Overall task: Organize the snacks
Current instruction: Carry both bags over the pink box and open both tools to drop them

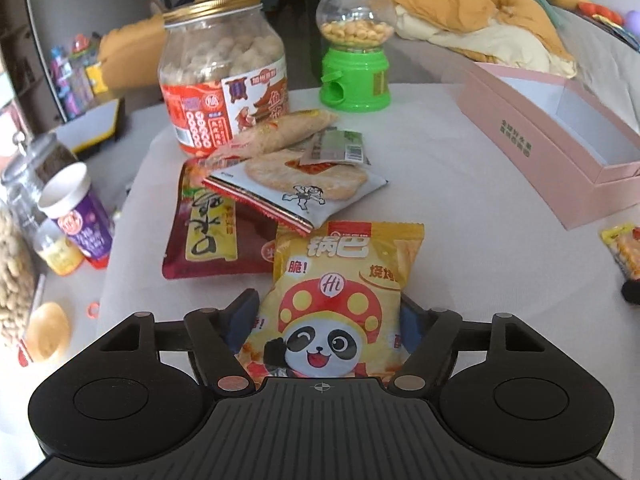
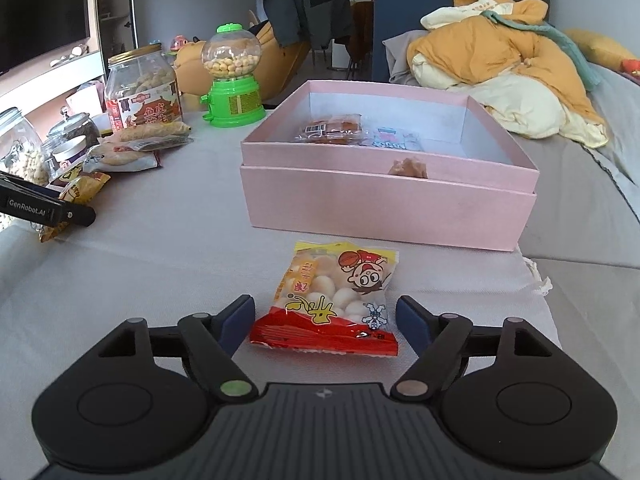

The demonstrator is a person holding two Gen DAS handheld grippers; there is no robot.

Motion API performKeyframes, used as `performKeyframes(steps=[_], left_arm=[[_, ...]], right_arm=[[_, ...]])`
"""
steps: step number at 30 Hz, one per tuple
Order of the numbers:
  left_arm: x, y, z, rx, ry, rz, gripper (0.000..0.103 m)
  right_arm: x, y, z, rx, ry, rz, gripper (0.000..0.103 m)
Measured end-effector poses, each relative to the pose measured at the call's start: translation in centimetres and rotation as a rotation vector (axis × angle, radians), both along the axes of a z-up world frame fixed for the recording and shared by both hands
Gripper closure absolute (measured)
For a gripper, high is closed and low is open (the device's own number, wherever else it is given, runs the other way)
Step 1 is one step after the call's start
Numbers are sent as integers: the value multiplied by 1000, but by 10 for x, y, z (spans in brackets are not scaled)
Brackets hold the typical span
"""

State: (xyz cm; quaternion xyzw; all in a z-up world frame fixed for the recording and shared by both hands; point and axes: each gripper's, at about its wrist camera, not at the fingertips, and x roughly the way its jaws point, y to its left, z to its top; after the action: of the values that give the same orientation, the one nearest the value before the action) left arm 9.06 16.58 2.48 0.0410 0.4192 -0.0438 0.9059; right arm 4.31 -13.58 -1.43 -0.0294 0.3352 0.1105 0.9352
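My left gripper (image 1: 326,312) is shut on a yellow panda snack bag (image 1: 340,292) that fills the gap between its fingers. Beyond it lies a pile of snack packets: a white rice cracker pack (image 1: 308,188), a dark red bag (image 1: 208,236) and a long cracker pack (image 1: 280,132). My right gripper (image 2: 326,314) is open around a yellow and red bag of white puffs (image 2: 332,300) lying on the cloth, fingers apart from it. The open pink box (image 2: 384,200) stands just beyond, holding a few snacks (image 2: 332,128). It also shows in the left wrist view (image 1: 532,148).
A big peanut jar (image 1: 224,76) and a green candy dispenser (image 1: 354,44) stand at the back. A purple cup (image 1: 80,216) and glass jars (image 2: 20,148) stand at the left. Heaped orange bedding (image 2: 500,64) lies behind the box. The left gripper (image 2: 60,208) shows at the right view's left edge.
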Motion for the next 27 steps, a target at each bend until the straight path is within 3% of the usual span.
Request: performKeyframes(steps=[6,17,19,22,27], left_arm=[[-26,-20,4,-68,-21,-55,34],[-78,-110,13,-193,-39,-277,35],[-80,-120,11,-208,-44,-292,35],[-80,-130,8,-222,-55,-279,35],[-80,-136,7,-259,-49,-251,35]], right_arm=[[2,0,-1,-2,6,-2,19],[7,-2,-1,19,33,9,9],[7,-3,0,17,35,10,12],[4,-8,3,19,31,-12,31],[-6,-29,11,37,65,-1,32]])
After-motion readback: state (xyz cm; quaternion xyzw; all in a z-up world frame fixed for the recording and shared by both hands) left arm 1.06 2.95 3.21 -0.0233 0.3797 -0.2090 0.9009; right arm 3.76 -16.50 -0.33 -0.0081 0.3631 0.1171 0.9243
